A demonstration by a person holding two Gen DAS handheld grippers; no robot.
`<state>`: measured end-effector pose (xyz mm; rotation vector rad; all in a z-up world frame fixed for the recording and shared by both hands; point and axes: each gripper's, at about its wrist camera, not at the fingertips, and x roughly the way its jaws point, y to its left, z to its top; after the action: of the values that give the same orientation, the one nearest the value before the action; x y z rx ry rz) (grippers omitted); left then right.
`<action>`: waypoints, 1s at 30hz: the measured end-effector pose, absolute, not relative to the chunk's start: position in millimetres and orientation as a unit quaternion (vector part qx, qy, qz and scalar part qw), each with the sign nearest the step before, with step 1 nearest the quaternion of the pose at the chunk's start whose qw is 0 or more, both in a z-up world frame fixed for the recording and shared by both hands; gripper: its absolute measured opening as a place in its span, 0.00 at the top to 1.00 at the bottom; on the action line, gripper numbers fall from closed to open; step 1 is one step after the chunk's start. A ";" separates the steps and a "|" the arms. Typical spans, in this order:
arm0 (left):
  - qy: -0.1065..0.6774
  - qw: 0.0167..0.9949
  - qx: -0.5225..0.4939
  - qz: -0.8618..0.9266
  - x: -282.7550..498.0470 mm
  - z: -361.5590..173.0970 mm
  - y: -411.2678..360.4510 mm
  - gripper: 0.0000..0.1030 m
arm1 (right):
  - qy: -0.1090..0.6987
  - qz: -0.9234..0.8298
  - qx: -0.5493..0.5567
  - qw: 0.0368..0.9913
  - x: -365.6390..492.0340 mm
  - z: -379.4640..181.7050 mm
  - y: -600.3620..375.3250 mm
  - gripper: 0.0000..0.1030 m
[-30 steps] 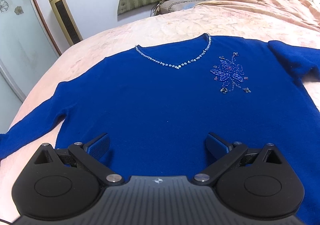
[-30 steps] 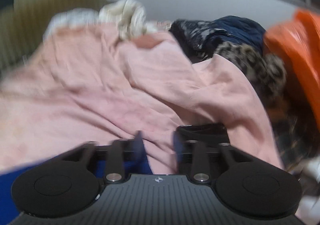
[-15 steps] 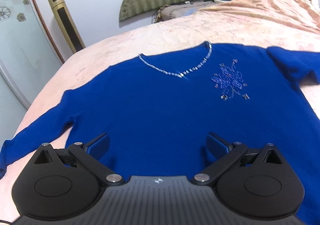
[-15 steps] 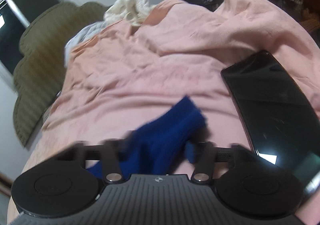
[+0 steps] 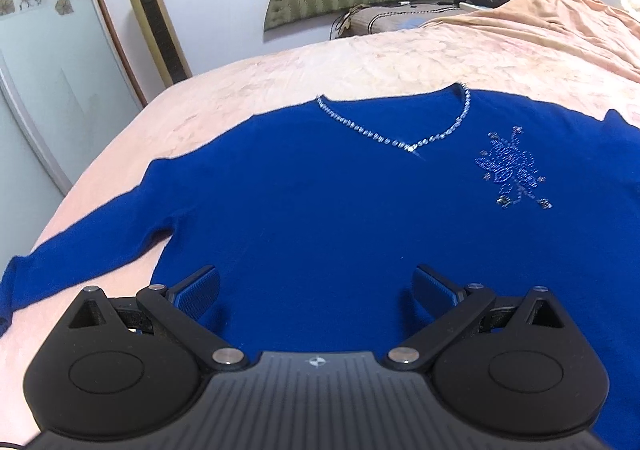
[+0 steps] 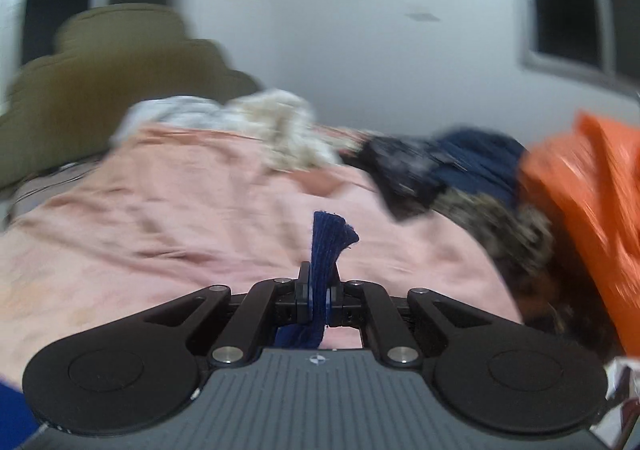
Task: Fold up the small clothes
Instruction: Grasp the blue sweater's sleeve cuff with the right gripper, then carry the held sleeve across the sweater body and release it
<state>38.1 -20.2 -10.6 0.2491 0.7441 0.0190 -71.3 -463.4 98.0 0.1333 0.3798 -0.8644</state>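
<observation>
Even indoor light; right view motion-blurred, fisheye-bent.

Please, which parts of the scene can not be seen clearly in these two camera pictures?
- Royal-blue knitted sweater, left wrist view: its lower hem is hidden behind the open left gripper; the right sleeve is cut off by the picture edge.
- Right wrist view: motion blur smears the heap of dark clothes.
- Right gripper is shut on a blue knit cuff; the rest is out of view.

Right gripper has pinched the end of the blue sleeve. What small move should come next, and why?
Probably carry the sleeve inward and lay it across the chest of the blue sweater. The right gripper is shut on the cuff, its jaws having just closed, while the body lies flat on the pink bedspread. The left gripper hangs open over the hem.
</observation>
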 end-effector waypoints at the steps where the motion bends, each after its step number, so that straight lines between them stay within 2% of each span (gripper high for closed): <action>1: 0.364 0.924 0.120 0.010 38.4 -11.6 -18.2 0.00 | 0.182 -0.394 0.054 0.899 -65.2 100.5 -447.7 0.91; 12: 0.369 0.925 0.089 0.018 38.9 -15.7 7.2 0.00 | 0.214 -0.170 0.002 0.962 6.6 103.0 -276.2 0.91; 19: 0.373 0.925 0.076 0.020 39.9 -19.7 19.8 0.00 | 0.249 -0.119 0.023 0.961 42.5 80.8 -212.6 0.91; 30: 0.379 0.923 0.062 0.025 41.1 -23.2 37.5 0.00 | 0.283 -0.077 -0.011 0.956 78.7 64.0 -124.7 0.90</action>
<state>41.1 37.5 -23.2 0.1268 0.7772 0.0518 78.7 -124.7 64.0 -0.0223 0.5747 -0.1560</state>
